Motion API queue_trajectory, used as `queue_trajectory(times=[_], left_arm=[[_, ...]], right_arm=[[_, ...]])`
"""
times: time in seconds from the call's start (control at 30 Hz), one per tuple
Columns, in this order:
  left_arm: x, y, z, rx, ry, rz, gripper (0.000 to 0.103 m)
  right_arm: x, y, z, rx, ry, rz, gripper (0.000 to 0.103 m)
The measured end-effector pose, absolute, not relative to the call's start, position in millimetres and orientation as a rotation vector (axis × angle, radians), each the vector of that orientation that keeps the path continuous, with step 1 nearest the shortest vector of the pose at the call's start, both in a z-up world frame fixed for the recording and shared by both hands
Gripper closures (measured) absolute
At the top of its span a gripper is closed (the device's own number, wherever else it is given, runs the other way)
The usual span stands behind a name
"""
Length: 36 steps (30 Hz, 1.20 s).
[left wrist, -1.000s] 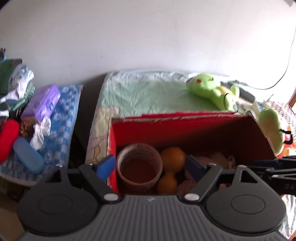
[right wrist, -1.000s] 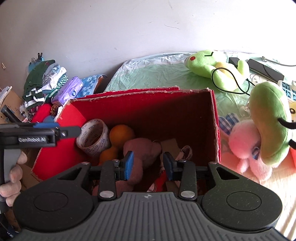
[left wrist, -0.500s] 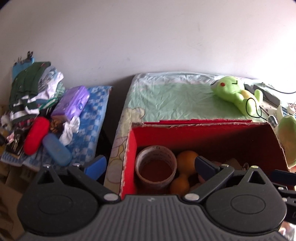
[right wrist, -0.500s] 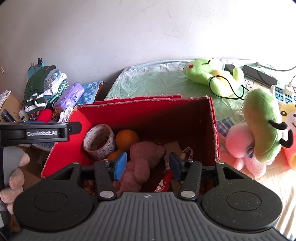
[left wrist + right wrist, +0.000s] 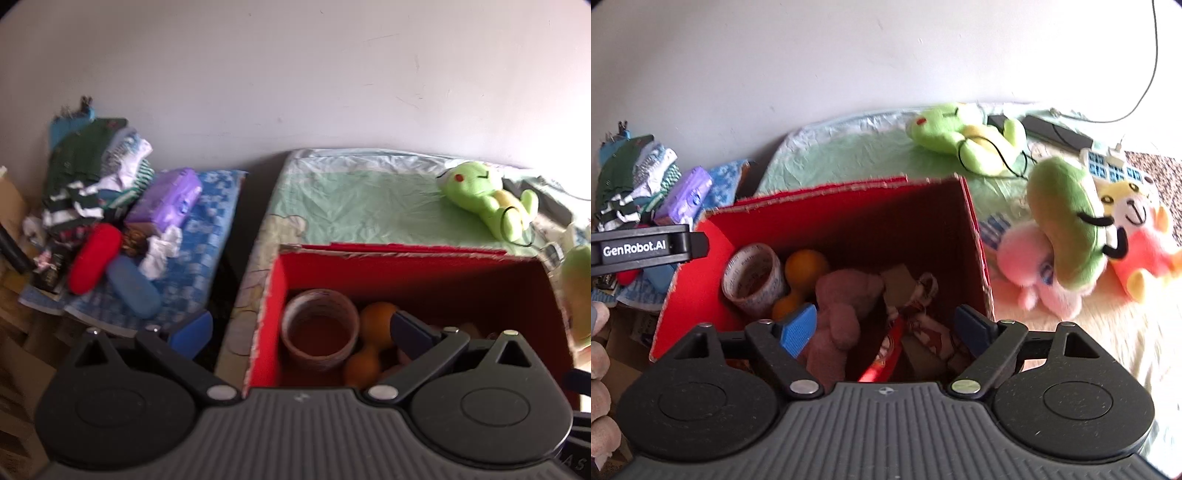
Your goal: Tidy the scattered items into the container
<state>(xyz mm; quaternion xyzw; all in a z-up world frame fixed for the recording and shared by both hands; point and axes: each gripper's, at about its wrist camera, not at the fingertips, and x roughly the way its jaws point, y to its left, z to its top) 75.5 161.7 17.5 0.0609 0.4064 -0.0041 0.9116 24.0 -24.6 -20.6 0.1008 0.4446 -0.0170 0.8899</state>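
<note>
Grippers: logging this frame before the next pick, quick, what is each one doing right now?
Left gripper: open, holding nothing, above the red box's left wall.
Right gripper: open, holding nothing, above the brown plush in the box.

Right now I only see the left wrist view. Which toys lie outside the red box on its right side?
Observer: A pink plush, a green plush leaning on it, and an orange plush lie beside the right wall of the red box.
Operator: Is the right gripper holding anything?
Observer: No, the right gripper is open and empty above the box.
Operator: What's under it?
Observer: A brown plush lies inside, beside the orange dumbbell.
</note>
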Motion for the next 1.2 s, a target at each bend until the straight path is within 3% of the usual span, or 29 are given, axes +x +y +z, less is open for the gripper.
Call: queue_trajectory(times=[1.2], left_arm=[[53, 168, -3, 0.111, 0.954, -0.039, 0.001]], right_arm=[[19, -15, -17, 0.231, 0.898, -0.099, 0.019]])
